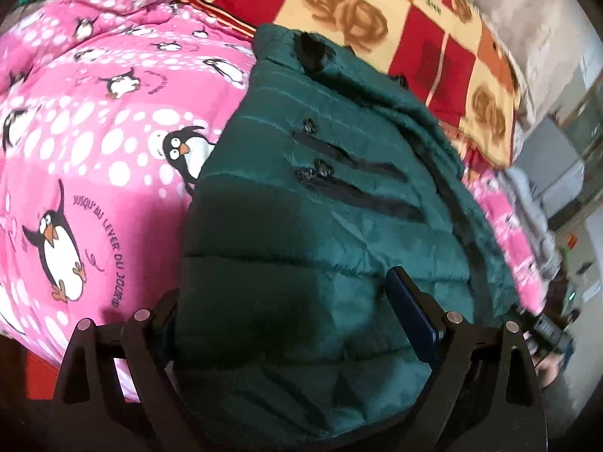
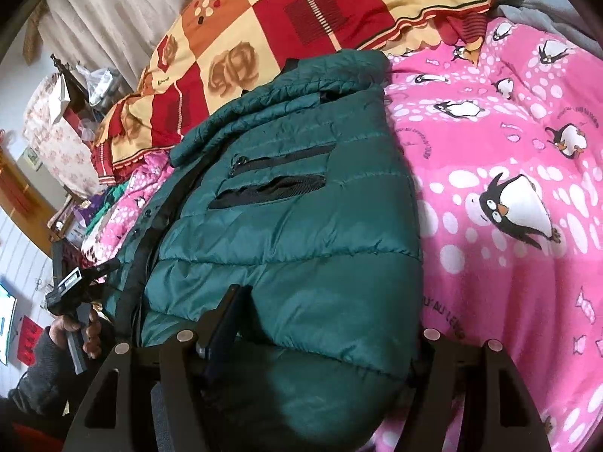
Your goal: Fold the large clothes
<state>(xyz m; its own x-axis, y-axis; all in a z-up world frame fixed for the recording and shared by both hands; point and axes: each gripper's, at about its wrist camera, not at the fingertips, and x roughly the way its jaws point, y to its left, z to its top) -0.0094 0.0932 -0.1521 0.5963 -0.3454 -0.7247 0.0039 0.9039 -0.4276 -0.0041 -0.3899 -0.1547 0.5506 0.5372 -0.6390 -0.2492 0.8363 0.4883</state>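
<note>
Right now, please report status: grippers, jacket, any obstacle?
Left gripper open, astride the green puffer jacket. Right gripper open, same. Jacket folded on pink penguin blanket. Nothing on top.

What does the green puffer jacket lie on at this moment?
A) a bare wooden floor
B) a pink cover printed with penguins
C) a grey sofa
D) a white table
B: the green puffer jacket rests on the pink penguin-print cover, which spreads out beside it in both wrist views, with a red and yellow patterned quilt behind.
</note>
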